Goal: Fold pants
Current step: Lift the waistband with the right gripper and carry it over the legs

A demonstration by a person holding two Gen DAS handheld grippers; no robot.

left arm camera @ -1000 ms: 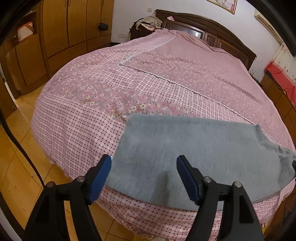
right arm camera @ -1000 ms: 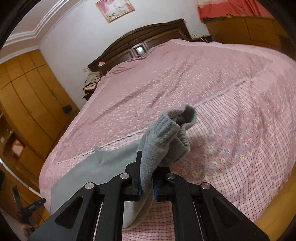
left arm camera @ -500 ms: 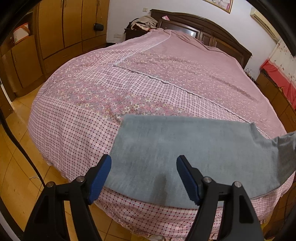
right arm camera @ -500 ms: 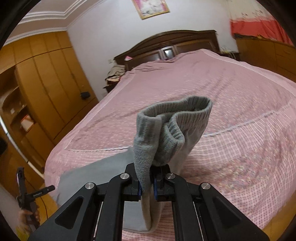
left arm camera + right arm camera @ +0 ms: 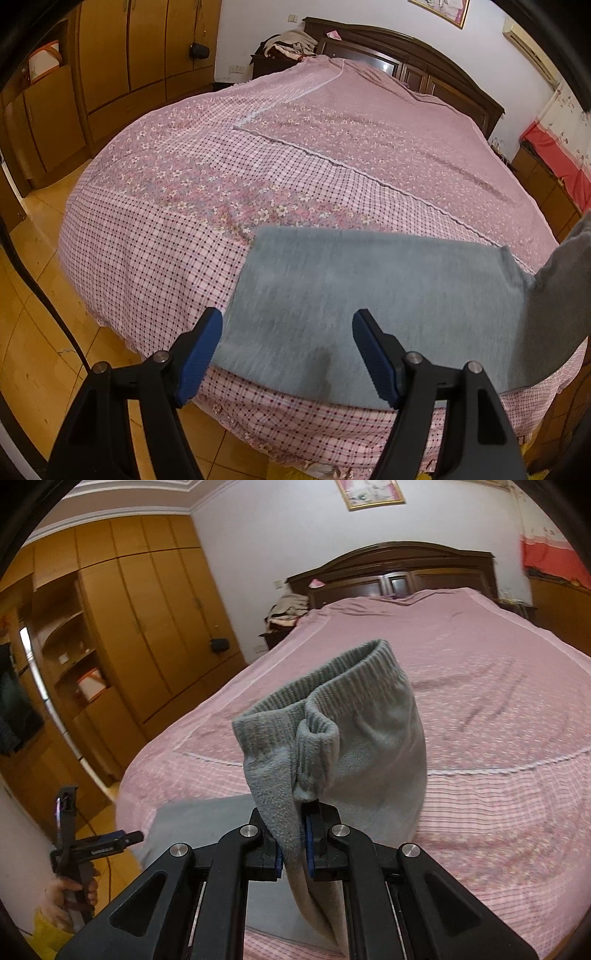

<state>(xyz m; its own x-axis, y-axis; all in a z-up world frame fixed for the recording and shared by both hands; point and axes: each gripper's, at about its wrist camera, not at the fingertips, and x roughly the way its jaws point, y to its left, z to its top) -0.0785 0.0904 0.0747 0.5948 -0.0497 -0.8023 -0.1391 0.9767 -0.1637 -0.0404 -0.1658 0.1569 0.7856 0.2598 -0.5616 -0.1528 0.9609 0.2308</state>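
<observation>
Grey pants (image 5: 369, 302) lie flat along the near edge of the bed (image 5: 332, 155), one end lifted. That end, the ribbed cuff (image 5: 332, 709), is pinched in the right hand-held gripper (image 5: 293, 853), jaws nearly closed on the fleece, fabric draping down from the pads to the part lying flat.

Change over the last second: the cuff end has come up off the bed and travelled toward the flat part. A second ago it sat low, just above the checked bedspread; now it stands high in the right wrist view, and in the left wrist view the raised fabric (image 5: 554, 295) has come in at the right edge, where before only a low corner showed. The gripper has also rolled, so the cuff opening faces up more.

Left hand-held gripper (image 5: 288, 350): jaws wide apart, nothing between the pads, hovering over the near edge of the pants, unmoved. In the right wrist view it shows at lower left (image 5: 92, 845), held in a person's hand (image 5: 70, 890).

Meaning: likely a lengthwise fold in progress, cuff end being carried over toward the other end. Not yet laid down, so no fold done. The loose end could shift under the pull; the left one looks placed to pin it.
</observation>
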